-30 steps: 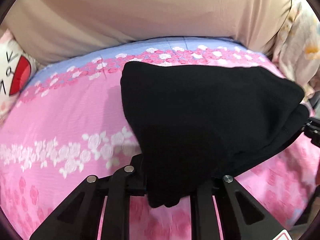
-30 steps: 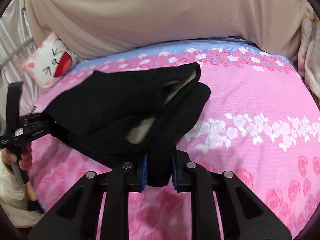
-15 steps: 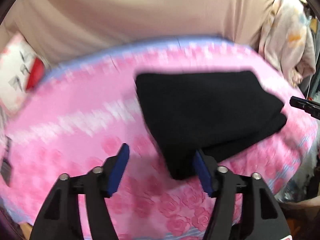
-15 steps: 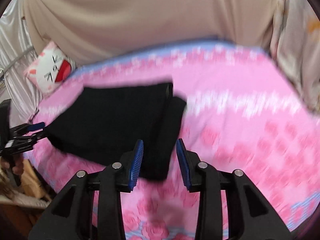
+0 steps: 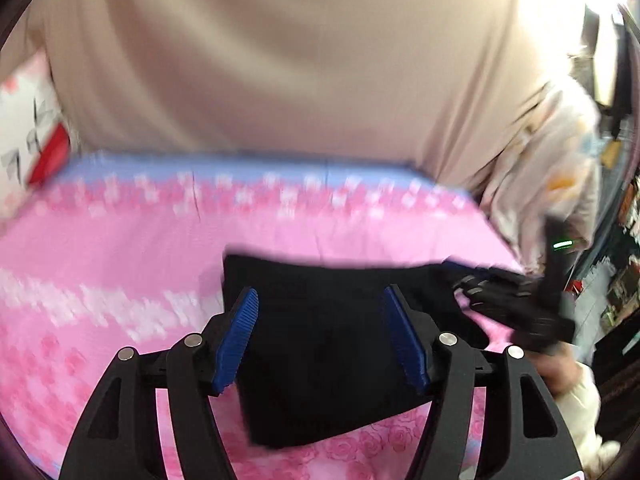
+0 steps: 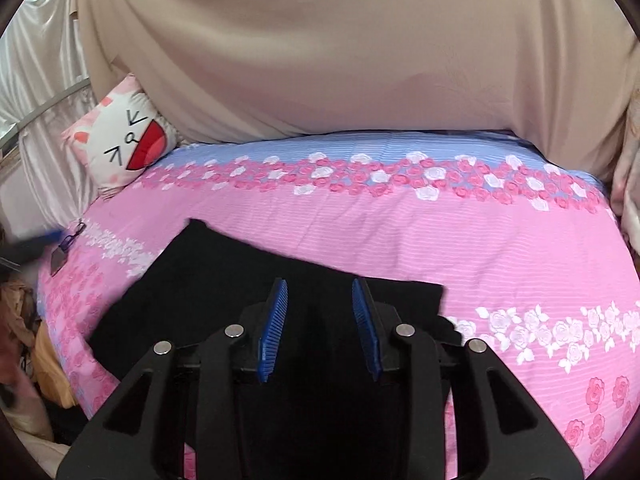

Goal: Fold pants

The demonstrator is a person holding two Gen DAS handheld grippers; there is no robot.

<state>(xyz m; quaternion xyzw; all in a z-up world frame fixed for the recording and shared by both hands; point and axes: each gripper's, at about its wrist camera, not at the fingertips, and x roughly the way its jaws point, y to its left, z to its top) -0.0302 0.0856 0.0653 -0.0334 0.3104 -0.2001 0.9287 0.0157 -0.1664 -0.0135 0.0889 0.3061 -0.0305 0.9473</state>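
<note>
The black pants (image 5: 320, 360) lie folded flat on the pink floral bed. They also show in the right wrist view (image 6: 224, 280). My left gripper (image 5: 320, 304) is open and empty, its blue pads spread wide above the pants. My right gripper (image 6: 320, 292) is open and empty above the pants' near edge. The right gripper also shows in the left wrist view (image 5: 516, 300), at the pants' right end. The left wrist view is blurred by motion.
The bed sheet (image 6: 440, 232) is pink with rose bands and a blue strip at the back. A cat-face pillow (image 6: 124, 148) leans at the back left. A beige curtain (image 6: 320, 48) hangs behind. A small dark item (image 6: 64, 248) lies at the bed's left edge.
Both grippers let go of the pants and opened. The pants dropped flat onto the bed. Both grippers pulled back toward the near edge.
</note>
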